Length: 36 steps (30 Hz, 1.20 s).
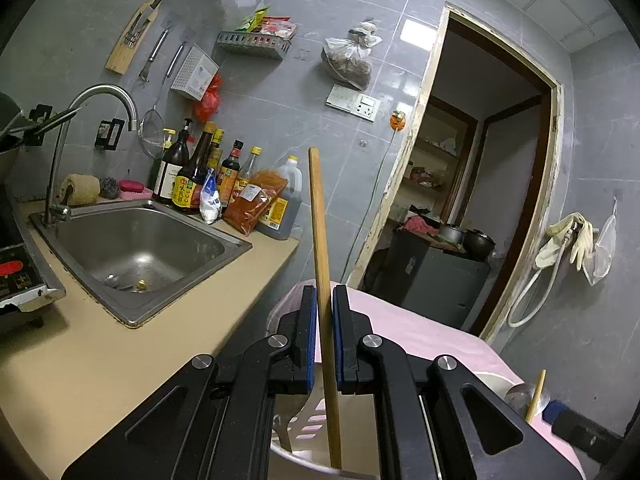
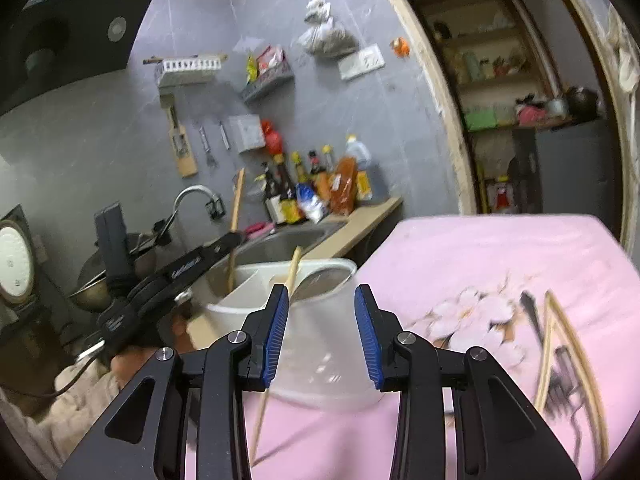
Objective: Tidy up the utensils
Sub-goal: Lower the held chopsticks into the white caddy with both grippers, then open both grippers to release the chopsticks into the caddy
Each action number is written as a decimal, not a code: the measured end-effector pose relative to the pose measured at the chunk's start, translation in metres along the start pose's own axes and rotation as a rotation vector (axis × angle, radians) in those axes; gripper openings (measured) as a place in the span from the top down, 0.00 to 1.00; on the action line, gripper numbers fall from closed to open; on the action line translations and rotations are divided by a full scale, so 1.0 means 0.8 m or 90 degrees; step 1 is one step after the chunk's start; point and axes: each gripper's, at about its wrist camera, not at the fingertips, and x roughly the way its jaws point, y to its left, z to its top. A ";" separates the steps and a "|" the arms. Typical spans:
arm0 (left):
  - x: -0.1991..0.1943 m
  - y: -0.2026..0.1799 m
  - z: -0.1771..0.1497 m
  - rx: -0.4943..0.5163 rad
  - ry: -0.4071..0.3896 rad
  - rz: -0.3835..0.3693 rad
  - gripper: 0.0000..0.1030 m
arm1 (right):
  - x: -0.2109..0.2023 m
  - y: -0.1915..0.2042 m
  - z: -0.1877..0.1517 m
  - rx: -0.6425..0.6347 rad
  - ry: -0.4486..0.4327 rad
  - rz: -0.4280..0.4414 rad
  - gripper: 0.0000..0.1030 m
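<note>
My left gripper (image 1: pixel 325 300) is shut on a wooden chopstick (image 1: pixel 320 232), held upright with its lower end inside a white plastic utensil holder (image 1: pixel 296 428). In the right wrist view the same left gripper (image 2: pixel 236 236) holds that chopstick (image 2: pixel 237 204) over the holder's (image 2: pixel 320 344) left compartment. Another chopstick (image 2: pixel 294 270) and a metal spoon (image 2: pixel 320 280) stand in the right compartment. My right gripper (image 2: pixel 322 300) is open and empty, just in front of the holder. Several chopsticks (image 2: pixel 576 356) lie on the pink cloth at the right, and one chopstick (image 2: pixel 262 416) lies by the holder.
The holder stands on a table with a pink floral cloth (image 2: pixel 480 256). A steel sink (image 1: pixel 140 248) with tap, sauce bottles (image 1: pixel 200 176) and a beige counter (image 1: pixel 80 360) lie to the left. A doorway (image 1: pixel 480 200) opens at the right. A stove (image 1: pixel 16 276) sits at the far left.
</note>
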 end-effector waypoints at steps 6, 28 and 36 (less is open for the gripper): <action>-0.003 0.004 0.001 0.002 0.000 0.000 0.95 | 0.003 0.008 -0.012 0.008 0.051 0.034 0.70; -0.009 0.007 0.007 0.042 0.010 -0.002 0.94 | 0.020 0.002 -0.010 0.078 0.103 0.100 0.97; -0.015 0.010 0.014 0.018 -0.032 -0.004 0.96 | -0.010 0.019 0.032 0.032 0.014 0.106 0.97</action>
